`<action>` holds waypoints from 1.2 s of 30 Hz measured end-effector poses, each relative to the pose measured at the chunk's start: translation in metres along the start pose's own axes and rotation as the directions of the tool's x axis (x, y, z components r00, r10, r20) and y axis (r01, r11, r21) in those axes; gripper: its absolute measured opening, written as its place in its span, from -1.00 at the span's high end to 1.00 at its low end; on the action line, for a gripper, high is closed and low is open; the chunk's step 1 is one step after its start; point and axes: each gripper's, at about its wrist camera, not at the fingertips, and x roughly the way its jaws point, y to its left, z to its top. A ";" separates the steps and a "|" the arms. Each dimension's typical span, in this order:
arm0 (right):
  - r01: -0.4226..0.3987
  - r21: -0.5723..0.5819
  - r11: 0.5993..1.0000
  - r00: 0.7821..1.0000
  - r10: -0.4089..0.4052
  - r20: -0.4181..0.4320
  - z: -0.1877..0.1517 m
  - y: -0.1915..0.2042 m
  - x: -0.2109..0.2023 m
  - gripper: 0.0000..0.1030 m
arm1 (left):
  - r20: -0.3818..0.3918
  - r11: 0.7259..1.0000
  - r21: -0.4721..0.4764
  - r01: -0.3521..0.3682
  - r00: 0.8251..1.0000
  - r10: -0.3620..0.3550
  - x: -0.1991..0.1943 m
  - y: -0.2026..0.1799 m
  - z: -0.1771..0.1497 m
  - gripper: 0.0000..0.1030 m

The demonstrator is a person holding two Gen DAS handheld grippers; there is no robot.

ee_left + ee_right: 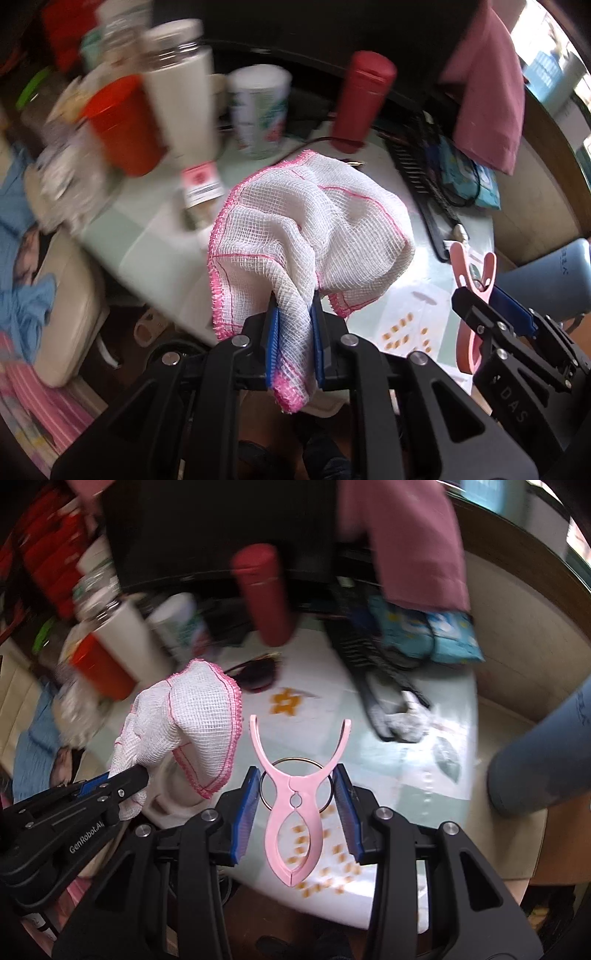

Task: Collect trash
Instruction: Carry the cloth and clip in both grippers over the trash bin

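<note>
My left gripper (295, 306) is shut on a white gauze cloth with pink edging (314, 221), which bunches up above its blue pads. It also shows at the left of the right wrist view, cloth (199, 716) in left gripper (125, 775). My right gripper (295, 775) is shut on a pink plastic clothes clip (291, 830) with a metal ring, held above the table. The left wrist view shows the clip (469, 269) in the right gripper (491, 295). Orange crumbs (321, 871) lie scattered on the pale green table (147, 236) below. A crumpled tissue (410, 720) lies further back.
At the back stand a red flask (266, 594), a white printed cup (258, 107), a red cup (122, 122) and jars. Dark sunglasses (255, 672), a black ridged object (424, 184) and a blue pouch (450, 635) lie on the table. A blue bottle (546, 277) is at the right.
</note>
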 end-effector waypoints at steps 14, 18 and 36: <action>-0.162 -0.260 0.952 0.987 0.151 -0.063 -0.083 0.159 0.000 0.19 | -0.024 0.954 -0.281 -0.107 0.994 0.104 -0.032 0.151 -0.115 0.71; -0.204 -0.326 0.923 0.978 0.179 -0.104 -0.115 0.196 0.009 0.19 | -0.041 0.930 -0.344 -0.132 0.991 0.126 -0.029 0.186 -0.147 0.71; -0.269 -0.533 0.802 0.956 0.157 -0.248 -0.247 0.274 0.146 0.19 | -0.174 0.812 -0.543 -0.212 0.975 0.138 0.117 0.300 -0.287 0.70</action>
